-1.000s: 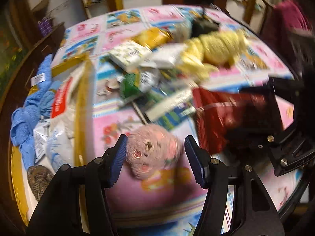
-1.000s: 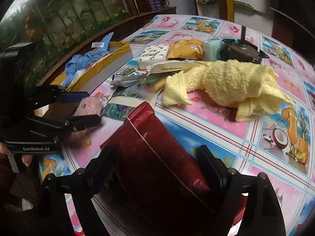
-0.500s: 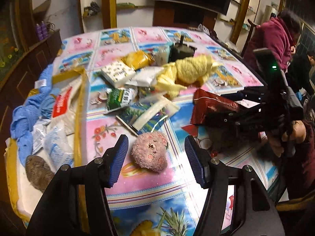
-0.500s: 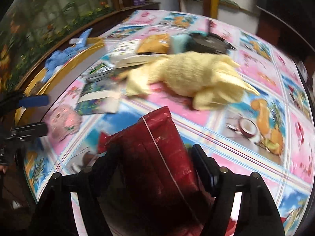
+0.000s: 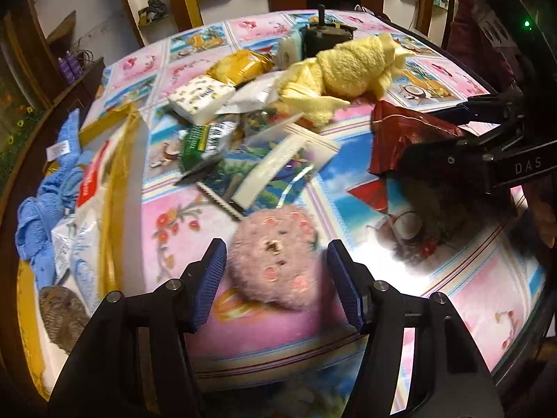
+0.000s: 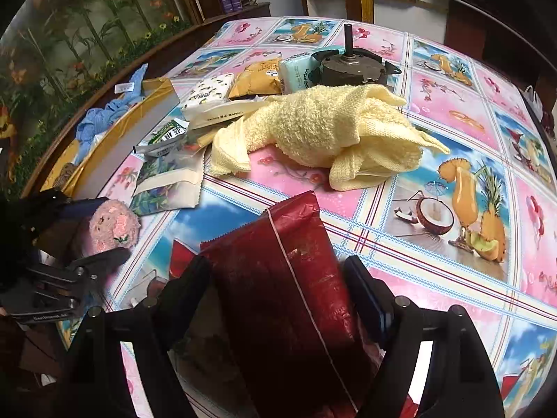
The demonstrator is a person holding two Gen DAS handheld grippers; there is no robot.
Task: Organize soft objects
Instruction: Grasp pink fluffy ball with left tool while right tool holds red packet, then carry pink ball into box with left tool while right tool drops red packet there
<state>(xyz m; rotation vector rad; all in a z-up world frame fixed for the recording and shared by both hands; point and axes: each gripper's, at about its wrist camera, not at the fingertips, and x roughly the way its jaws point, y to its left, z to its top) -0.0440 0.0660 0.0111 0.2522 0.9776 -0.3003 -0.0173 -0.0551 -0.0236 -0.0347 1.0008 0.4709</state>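
A pink fluffy ball (image 5: 275, 264) lies on the patterned tablecloth between the blue pads of my left gripper (image 5: 276, 280), which is open around it without touching. It also shows in the right wrist view (image 6: 113, 224). My right gripper (image 6: 278, 299) is shut on a dark red foil bag (image 6: 282, 285), held above the table; the bag shows in the left wrist view (image 5: 400, 136). A yellow towel (image 6: 323, 132) lies bunched mid-table. A blue cloth (image 5: 38, 205) sits in a yellow-edged box (image 5: 118, 160) at the left.
Packets, a tissue pack (image 5: 200, 99), a yellow pouch (image 5: 240, 66) and a clear printed bag (image 5: 275, 170) lie scattered mid-table. A dark metal motor (image 6: 351, 66) stands at the back. A brown scrubber (image 5: 62, 313) lies in the box. The table edge is near.
My left gripper has moved closer to the pink ball, which now sits between the pads. The right gripper still holds the red bag, a little to the right.
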